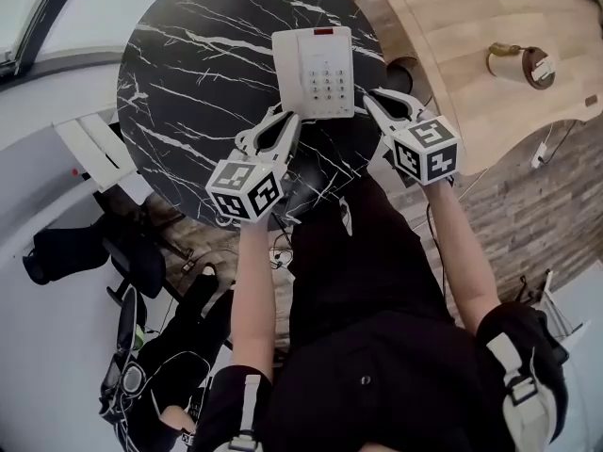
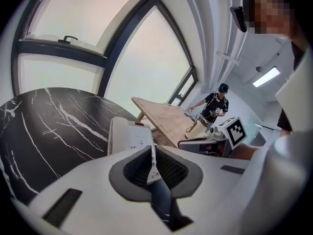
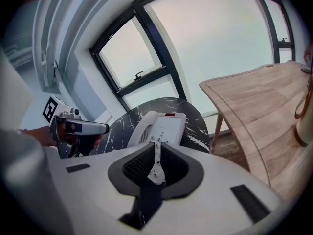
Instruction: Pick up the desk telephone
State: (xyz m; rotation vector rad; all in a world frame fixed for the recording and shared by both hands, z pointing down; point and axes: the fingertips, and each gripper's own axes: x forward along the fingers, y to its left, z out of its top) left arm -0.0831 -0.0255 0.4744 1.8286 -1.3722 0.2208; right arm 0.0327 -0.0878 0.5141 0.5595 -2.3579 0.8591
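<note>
A white desk telephone (image 1: 315, 72) with a keypad and a small red strip lies flat on the round black marble table (image 1: 188, 83), near its right edge. My left gripper (image 1: 279, 115) hovers just at the phone's near left corner, shut with nothing in it. At the near right corner my right gripper (image 1: 374, 100) is also shut and empty. In the left gripper view the telephone (image 2: 128, 137) lies straight ahead of the jaws, with the right gripper (image 2: 230, 133) off to the right. The right gripper view shows the telephone (image 3: 159, 126) ahead and the left gripper (image 3: 73, 127) at left.
A light wooden table (image 1: 490, 55) stands to the right with a brown roll (image 1: 518, 64) on it. A black bag (image 1: 71, 252) and cables lie on the floor at left. Large windows (image 2: 88, 58) rise behind the marble table. A person (image 2: 215, 106) stands far off.
</note>
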